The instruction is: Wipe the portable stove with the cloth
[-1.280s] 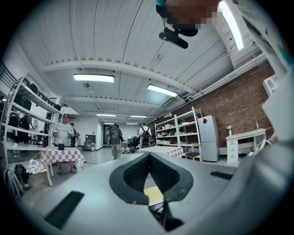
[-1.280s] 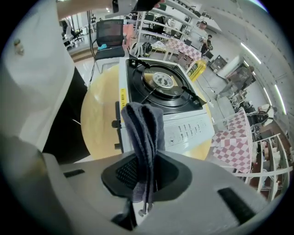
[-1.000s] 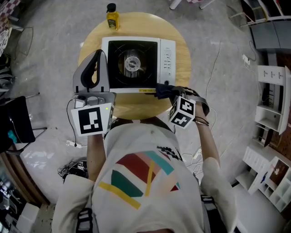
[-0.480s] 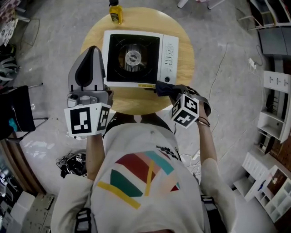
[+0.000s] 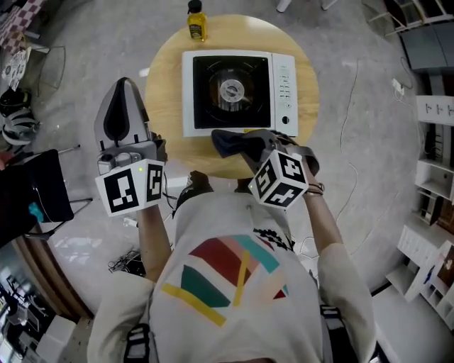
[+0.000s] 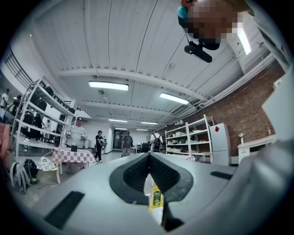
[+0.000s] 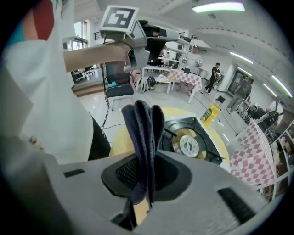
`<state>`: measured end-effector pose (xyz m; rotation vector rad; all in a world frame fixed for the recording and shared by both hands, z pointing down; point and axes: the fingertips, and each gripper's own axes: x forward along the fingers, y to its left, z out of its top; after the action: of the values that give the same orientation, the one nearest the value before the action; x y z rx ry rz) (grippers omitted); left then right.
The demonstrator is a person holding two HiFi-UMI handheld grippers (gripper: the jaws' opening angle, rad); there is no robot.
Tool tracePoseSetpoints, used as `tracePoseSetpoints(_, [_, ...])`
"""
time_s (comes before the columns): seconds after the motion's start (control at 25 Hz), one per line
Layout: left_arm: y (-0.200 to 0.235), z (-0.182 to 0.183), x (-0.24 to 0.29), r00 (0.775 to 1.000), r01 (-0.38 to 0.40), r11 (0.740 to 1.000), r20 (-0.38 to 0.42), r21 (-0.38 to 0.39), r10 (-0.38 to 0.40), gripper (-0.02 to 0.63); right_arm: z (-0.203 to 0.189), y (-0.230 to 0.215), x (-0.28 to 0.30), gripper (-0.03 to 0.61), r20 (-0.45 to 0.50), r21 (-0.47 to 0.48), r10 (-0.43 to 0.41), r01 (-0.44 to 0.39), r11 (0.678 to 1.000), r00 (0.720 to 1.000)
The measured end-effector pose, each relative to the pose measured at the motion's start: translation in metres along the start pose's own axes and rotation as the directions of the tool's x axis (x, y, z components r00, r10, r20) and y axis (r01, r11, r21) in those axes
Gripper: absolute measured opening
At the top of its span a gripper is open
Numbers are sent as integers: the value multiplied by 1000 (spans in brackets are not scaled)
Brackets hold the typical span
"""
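Cloth [image 5: 228, 142] sits pinched in the jaws of my right gripper [image 5: 247, 146], a dark blue-grey bunch folded on itself, hanging at the near edge of the stove [image 5: 213, 92]. The stove lies just beyond it toward the far side, square on the round wooden table [image 5: 163, 92], with its long axis running left to right. It has a white body, a black top with a round burner in the middle, and a control strip at its right end. My left gripper [image 5: 122, 88] is pressed together on nothing, held out past the table's left rim, so the right one is plainly nearer. A yellow bottle [image 5: 196, 21] stands at the table's far edge.
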<state>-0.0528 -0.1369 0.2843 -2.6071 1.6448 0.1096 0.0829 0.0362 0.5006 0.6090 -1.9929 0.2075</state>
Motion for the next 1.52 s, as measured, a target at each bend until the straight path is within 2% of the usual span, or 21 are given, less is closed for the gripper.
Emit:
tracePoseSetpoints(0.24, [61, -18, -21, 997, -66, 996, -46, -64, 63, 5, 86, 23, 83, 34, -49, -127, -40, 33, 991, 998])
tracePoseSetpoints(0.44, [79, -17, -29, 996, -82, 995, -44, -62, 80, 5, 100, 30, 118, 34, -137, -191, -80, 53, 980, 987])
tracePoseSetpoints(0.56, [83, -17, -28, 996, -84, 994, -43, -63, 82, 5, 98, 32, 124, 34, -156, -203, -81, 48, 978, 984])
tracePoseSetpoints(0.92, [66, -27, -18, 997, -53, 996, -61, -67, 49, 5, 80, 26, 113, 34, -137, -109, -48, 33, 993, 989])
tracePoseSetpoints(1.52, [21, -24, 5, 998, 23, 998, -51, -55, -26, 5, -11, 5, 72, 34, -197, -32, -66, 61, 998, 978])
